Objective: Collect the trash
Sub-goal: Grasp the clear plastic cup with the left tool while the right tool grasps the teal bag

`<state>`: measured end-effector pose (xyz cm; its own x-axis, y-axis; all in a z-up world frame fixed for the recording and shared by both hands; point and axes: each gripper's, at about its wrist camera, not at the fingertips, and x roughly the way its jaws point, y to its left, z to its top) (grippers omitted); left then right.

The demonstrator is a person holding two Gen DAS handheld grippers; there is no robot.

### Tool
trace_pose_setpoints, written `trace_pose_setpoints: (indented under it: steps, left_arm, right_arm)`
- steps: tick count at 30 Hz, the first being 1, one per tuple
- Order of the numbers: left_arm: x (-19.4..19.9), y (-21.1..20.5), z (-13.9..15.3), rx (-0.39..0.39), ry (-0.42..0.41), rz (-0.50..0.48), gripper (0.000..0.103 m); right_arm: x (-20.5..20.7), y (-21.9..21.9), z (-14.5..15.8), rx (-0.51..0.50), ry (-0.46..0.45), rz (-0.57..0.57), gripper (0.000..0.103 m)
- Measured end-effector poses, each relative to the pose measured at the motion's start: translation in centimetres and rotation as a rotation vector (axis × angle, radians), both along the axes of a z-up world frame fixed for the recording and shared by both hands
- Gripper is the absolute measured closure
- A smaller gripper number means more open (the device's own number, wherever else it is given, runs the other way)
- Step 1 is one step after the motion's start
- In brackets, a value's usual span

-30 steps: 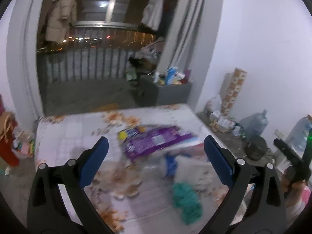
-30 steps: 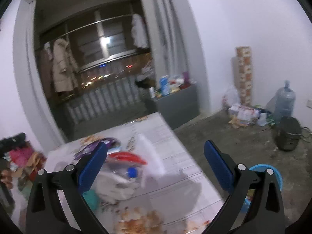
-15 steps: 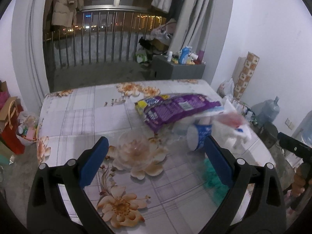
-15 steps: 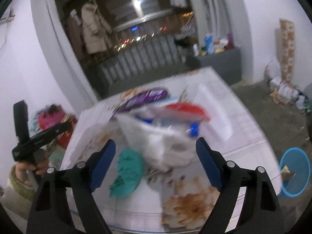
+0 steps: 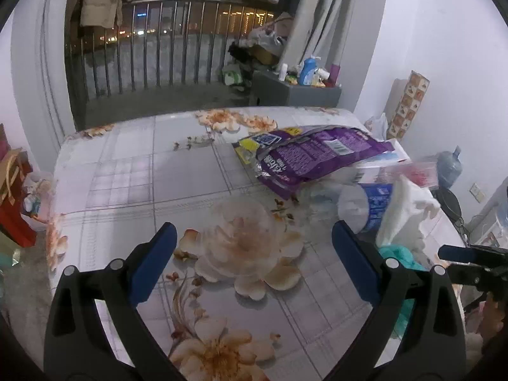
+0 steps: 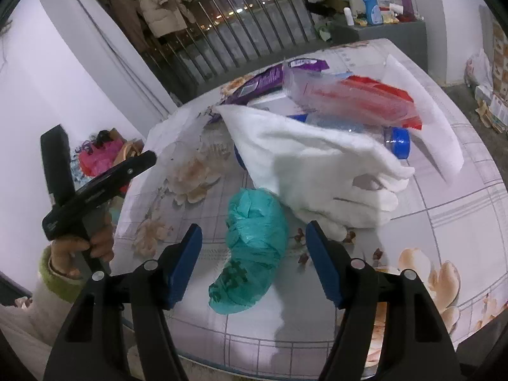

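While spread wide and empty, right claw (image 6: 254, 254) poised over teal bag (image 6: 254, 250), pads either side but not touching. Left claw (image 5: 254, 260) likewise apart, holding nothing, over bare flowered tabletop (image 5: 133, 171) near its front edge.

Teal bag: knotted thin plastic, near front edge of tabletop. Judged light, soft, crushable; likely slippery film. Best taken across bunched middle, where folds give pads something to bite.

White cloth (image 6: 311, 158): draped just behind bag, touching its upper end. Limp; probably apt to drag along if pinched together with bag.

Clear bottle, blue cap (image 6: 397, 139): lying under cloth, partly hidden. Judged light, rigid, prone to rolling.

Red-and-clear packet (image 6: 355, 98): on top of heap, toward far right corner. Thin, crinkly.

Purple wrapper (image 5: 311, 155): flat foil, farthest back in heap. Light, slick; edge grip advised.
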<state>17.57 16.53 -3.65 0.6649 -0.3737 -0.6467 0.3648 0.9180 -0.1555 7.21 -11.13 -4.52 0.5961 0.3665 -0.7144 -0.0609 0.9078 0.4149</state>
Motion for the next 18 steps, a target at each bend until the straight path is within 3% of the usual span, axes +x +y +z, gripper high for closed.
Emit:
trace_pose_setpoints:
  steps: [5,11,18]
  left_arm:
    - [1.8,-1.0,-1.3,0.01,0.012,-0.03,0.011]
    - [4.5,-1.5,-3.6,0.033,0.081,0.011,0.039]
    - [2.5,-1.2,-3.7,-0.014,0.129,-0.007,0.04]
  right_arm:
    - [0.3,0.2,-0.4,-0.012,0.018,-0.01,0.036]
    - [0.2,0.0,-0.3,-0.018,0.019,-0.026,0.036]
    - [0.2,-0.2,-0.4,-0.023,0.019,-0.027,0.036]
